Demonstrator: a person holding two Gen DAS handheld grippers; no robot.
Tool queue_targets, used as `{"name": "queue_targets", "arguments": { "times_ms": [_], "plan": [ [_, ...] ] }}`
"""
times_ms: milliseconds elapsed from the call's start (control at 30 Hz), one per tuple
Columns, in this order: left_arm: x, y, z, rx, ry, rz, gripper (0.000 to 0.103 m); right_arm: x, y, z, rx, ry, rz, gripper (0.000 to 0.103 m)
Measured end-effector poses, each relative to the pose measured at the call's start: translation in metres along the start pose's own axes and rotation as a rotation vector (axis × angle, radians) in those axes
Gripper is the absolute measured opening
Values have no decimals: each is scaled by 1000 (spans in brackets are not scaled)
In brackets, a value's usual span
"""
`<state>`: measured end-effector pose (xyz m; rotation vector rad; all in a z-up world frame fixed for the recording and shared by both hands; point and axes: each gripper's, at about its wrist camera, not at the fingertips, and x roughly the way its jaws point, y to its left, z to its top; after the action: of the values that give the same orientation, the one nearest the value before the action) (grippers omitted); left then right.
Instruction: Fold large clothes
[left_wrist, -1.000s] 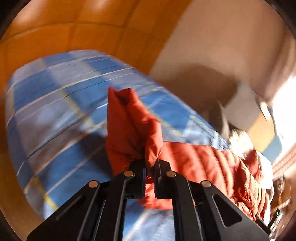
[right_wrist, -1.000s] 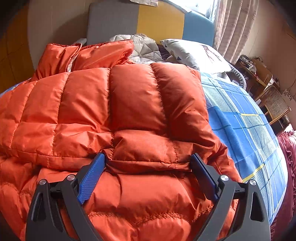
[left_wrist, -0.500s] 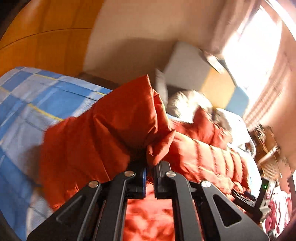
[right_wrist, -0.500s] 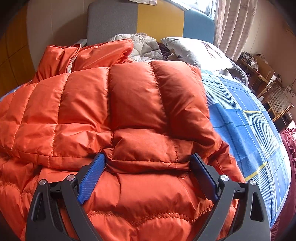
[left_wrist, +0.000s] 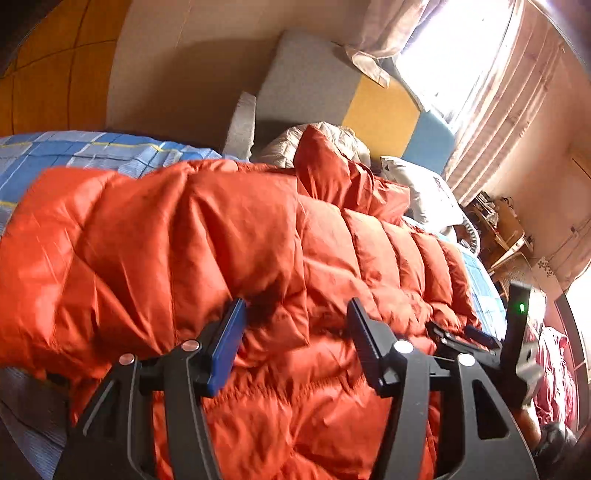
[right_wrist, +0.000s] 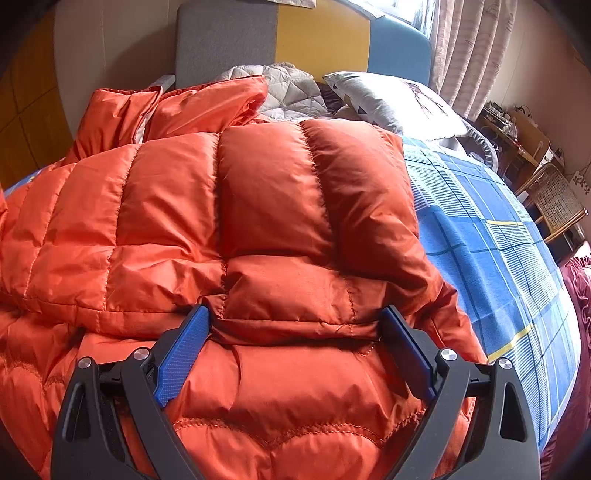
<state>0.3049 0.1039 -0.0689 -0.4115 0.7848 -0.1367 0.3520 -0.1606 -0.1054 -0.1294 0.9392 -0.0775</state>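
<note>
No readable text, label or number anywhere (both views).

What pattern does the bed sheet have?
Blue checks with thin yellow lines on the bed sheet; clearest in the right wrist view.

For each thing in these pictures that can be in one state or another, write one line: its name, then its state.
Orange down jacket: lying on the bed, sleeves folded over the body.
Left claw: open, jaws just opened, jacket fabric between them but not pinched.
Right claw: open wide, a sleeve cuff between its jaws.
Curtains: drawn, daylight coming through.
</note>
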Motion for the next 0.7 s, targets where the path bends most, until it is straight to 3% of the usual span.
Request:
{"name": "queue_targets", "arguments": {
  "times_ms": [233, 400, 533, 633, 700],
  "plan": [
    [-30, 11, -29, -7, -38, -22, 65, -19, -1, 5, 39, -32, 24, 92],
    [-41, 33, -48, -33, -34, 36, 63, -49, 27, 10, 46, -80, 232, 80],
    [-43, 53, -53, -71, -33, 70, 63, -68, 77, 15, -2, -61, 463, 79],
    [-45, 60, -54, -75, -39, 84, 64, -73, 116, 19, -36, -25, 580, 79],
    [-45, 62, -55, -77, -38, 86, 64, -74, 140, 23, -68, -12, 606, 79]
  ]
}}
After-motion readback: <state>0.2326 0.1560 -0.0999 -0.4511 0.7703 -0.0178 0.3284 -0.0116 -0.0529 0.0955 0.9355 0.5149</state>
